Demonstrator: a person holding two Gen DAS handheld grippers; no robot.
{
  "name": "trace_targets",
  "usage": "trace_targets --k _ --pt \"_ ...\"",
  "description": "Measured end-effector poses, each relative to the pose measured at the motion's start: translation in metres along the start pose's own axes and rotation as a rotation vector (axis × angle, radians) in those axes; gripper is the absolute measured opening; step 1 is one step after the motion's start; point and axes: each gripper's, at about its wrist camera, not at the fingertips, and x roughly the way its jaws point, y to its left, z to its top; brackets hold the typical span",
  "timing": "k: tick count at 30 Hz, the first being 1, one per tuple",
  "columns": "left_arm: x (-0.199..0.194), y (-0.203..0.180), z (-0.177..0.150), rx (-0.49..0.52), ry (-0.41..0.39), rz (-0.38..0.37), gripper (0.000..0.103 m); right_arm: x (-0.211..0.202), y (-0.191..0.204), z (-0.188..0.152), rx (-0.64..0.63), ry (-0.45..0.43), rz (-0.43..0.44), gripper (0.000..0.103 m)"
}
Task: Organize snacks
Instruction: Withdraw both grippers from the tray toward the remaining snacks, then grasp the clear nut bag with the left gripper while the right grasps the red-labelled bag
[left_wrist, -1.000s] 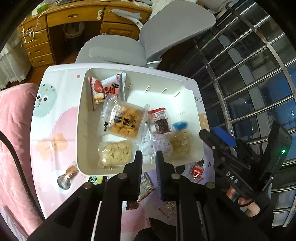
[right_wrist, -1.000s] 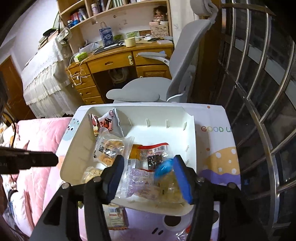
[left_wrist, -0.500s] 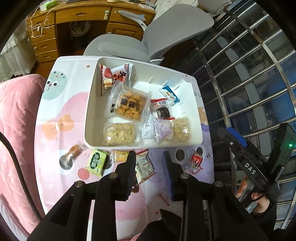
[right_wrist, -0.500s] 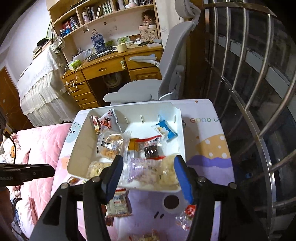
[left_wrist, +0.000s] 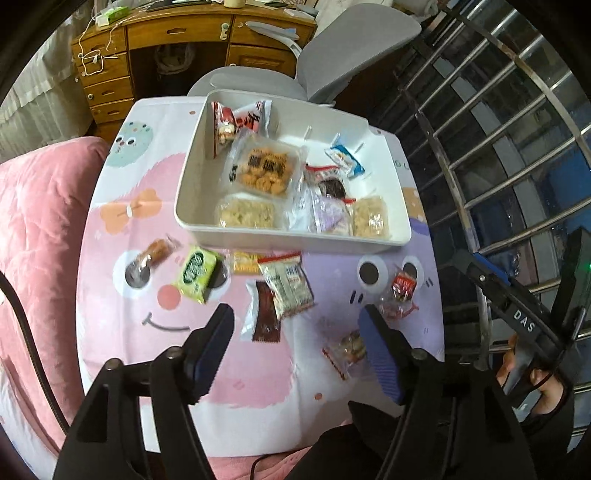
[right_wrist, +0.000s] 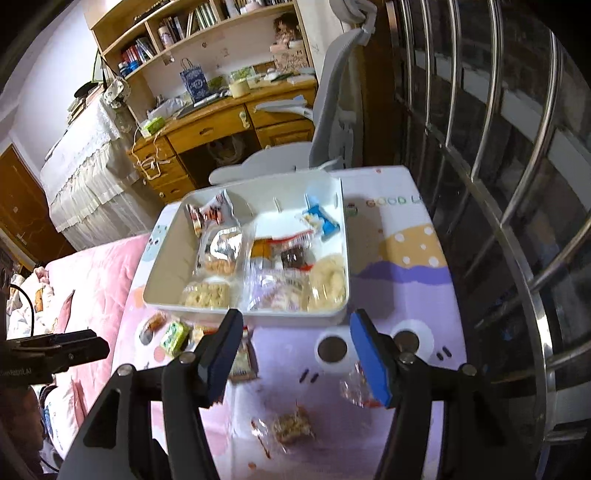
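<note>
A white bin (left_wrist: 195, 225) (right_wrist: 162, 295) holds several snack packs, among them a blue-and-white pack (left_wrist: 345, 158) (right_wrist: 319, 219). Loose snacks lie on the cartoon-print table in front of it: a green pack (left_wrist: 195, 273) (right_wrist: 175, 336), a red-topped clear pack (left_wrist: 286, 282), a dark brown pack (left_wrist: 266, 314), a small red pack (left_wrist: 400, 291) and a clear cracker pack (left_wrist: 345, 349) (right_wrist: 290, 424). My left gripper (left_wrist: 295, 339) is open and empty above the loose snacks. My right gripper (right_wrist: 295, 350) is open and empty over the table's front, and shows at the right in the left wrist view (left_wrist: 491, 280).
A grey office chair (left_wrist: 295, 85) stands behind the table with a wooden desk (left_wrist: 177, 33) beyond. A pink quilt (left_wrist: 40, 229) borders the table's left. Steel window bars (right_wrist: 498, 147) run along the right.
Both grippers have pulled back from the bin toward the table's front. The left gripper has opened wide. The blue-and-white pack has left the right gripper and now lies in the bin.
</note>
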Motion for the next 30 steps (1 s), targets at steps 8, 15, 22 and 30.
trace_targets --k 8,15,22,30 --pt "0.028 -0.019 -0.037 -0.009 0.044 0.010 0.079 0.014 -0.019 -0.024 0.004 0.112 0.034 0.061" --pt "0.067 -0.035 -0.058 0.030 0.106 0.031 0.081 0.043 -0.041 -0.045 0.065 0.273 0.011 0.061" --pt "0.112 -0.056 -0.076 0.150 0.149 0.056 0.083 0.079 -0.073 -0.059 0.229 0.428 0.013 0.061" --pt "0.152 -0.087 -0.083 0.311 0.184 0.061 0.083 0.113 -0.112 -0.070 0.523 0.554 0.073 0.061"
